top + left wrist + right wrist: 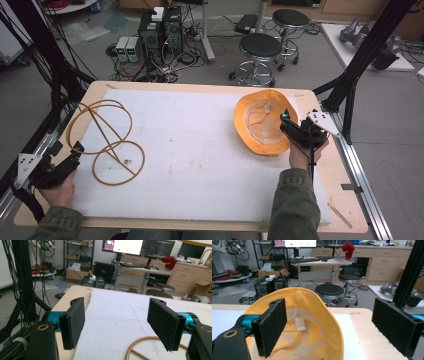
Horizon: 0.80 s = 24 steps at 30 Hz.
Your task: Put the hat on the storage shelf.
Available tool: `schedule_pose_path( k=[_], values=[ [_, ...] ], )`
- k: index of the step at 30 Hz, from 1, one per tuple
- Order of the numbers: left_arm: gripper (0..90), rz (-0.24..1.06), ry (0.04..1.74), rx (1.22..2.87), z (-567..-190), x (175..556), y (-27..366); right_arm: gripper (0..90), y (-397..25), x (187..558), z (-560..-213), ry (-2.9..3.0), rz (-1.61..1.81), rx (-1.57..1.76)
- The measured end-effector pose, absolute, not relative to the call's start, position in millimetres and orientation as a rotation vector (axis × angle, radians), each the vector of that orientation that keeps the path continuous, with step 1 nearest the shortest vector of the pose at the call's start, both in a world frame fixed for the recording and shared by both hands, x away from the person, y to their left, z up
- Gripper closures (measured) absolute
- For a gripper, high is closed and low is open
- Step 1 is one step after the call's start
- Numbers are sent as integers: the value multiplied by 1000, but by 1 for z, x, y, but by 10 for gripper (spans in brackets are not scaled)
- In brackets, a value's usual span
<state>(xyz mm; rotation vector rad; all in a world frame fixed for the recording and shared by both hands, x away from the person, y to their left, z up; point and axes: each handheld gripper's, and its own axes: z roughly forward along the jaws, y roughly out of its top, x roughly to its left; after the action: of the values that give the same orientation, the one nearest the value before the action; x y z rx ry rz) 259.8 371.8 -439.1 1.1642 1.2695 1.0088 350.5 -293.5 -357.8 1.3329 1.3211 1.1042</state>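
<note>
Half the yellow hat [312, 322] hides behind the right tool [337, 327].

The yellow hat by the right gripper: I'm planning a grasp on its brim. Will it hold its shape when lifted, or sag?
The yellow hat lies upside down, its inside showing pale straps and a tag, so it looks like soft fabric and will probably sag some. It seems light for its size. The right gripper, open, has the brim edge between its jaws; the broad pads would likely grip cloth without slipping.

Wooden table [345, 176]: white mat [200, 150], yellow cap [250, 140], tan hoops [107, 145].
</note>
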Motion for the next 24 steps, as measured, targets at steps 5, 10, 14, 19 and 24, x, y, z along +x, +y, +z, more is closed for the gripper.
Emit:
schedule_pose_path(
  k=[5, 10, 14, 19, 24],
  values=[
    [307, 1001, 1272, 1159, -439, 262, 371, 117, -294, 359, -360, 1351, 1081, 1352],
    [307, 990, 1269, 1170, -440, 266, 368, 117, -295, 369, -363, 1376, 1061, 1373],
    [307, 987, 1261, 1181, -440, 269, 365, 117, -296, 380, -366, 1411, 1019, 1395],
    [307, 981, 1262, 1176, -441, 270, 366, 117, -300, 391, -377, 1462, 964, 1463],
    [306, 978, 1266, 1173, -441, 270, 367, 117, -298, 394, -381, 1483, 944, 1454]
  ],
)
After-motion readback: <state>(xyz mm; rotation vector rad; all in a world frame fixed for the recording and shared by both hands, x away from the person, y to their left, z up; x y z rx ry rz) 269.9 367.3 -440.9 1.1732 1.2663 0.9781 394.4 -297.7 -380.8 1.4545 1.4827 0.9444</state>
